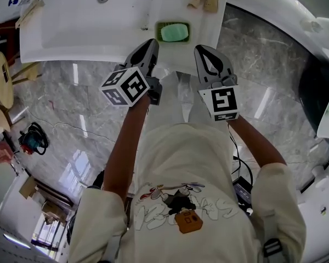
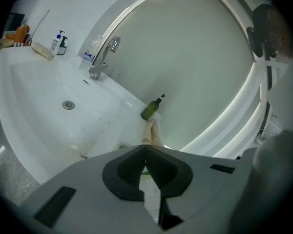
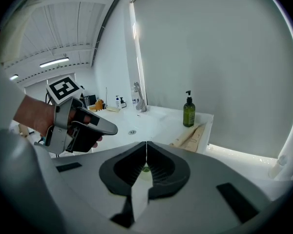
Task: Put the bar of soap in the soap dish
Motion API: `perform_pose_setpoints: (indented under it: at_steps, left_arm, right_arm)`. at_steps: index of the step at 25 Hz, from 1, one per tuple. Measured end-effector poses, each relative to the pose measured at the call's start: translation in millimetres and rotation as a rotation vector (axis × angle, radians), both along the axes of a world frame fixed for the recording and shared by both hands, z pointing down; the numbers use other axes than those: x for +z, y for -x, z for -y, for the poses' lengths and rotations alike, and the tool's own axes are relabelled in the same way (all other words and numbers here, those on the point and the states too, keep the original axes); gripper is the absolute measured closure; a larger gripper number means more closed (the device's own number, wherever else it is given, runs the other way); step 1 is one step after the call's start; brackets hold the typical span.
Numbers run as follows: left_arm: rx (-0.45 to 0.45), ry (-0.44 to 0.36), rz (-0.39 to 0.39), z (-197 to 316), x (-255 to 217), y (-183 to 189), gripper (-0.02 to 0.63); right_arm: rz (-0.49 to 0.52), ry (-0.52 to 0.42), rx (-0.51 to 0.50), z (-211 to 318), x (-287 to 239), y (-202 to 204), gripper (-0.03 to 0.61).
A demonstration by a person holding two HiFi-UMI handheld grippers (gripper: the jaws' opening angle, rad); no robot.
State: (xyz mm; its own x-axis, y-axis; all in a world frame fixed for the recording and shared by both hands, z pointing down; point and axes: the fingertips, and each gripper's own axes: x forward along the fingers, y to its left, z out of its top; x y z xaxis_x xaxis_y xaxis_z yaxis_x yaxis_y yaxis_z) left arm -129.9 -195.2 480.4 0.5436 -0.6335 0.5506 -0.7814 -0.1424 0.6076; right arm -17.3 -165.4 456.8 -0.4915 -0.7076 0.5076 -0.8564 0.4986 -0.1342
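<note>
A pale green bar of soap (image 1: 174, 32) lies in an olive-green soap dish (image 1: 159, 26) on the white sink counter (image 1: 88, 43), near its front edge in the head view. My left gripper (image 1: 152, 42) hovers just left of and nearer than the dish, shut, with nothing between its jaws. My right gripper (image 1: 200, 49) hangs to the right of the dish, also shut and empty. In the left gripper view the jaws (image 2: 145, 148) meet, and a sliver of green shows behind them. The right gripper view shows its jaws (image 3: 146, 145) touching, with the left gripper (image 3: 113, 129) at the left.
The basin holds a drain (image 2: 68, 105) and a chrome faucet (image 2: 105, 52). A dark green pump bottle (image 2: 151, 108) and two beige tubes (image 2: 152, 130) lie on the counter's right end. Small bottles (image 2: 58, 42) stand at the far left. Grey marble floor (image 1: 263, 64) lies below.
</note>
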Motion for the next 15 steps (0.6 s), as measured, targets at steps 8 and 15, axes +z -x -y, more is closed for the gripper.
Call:
perform_pose_setpoints:
  at_steps: [8,15]
  left_arm:
    - [-0.021,-0.064,0.001,-17.1,-34.0,4.4,0.603]
    - [0.021,-0.127,0.023,-34.5,-61.6,-1.4,0.604]
  right_arm:
    - [0.002,-0.041,0.002,-1.2,-24.9,-4.2,0.571]
    - [0.007,-0.081,0.009,-4.3,-45.8,-11.3,0.571]
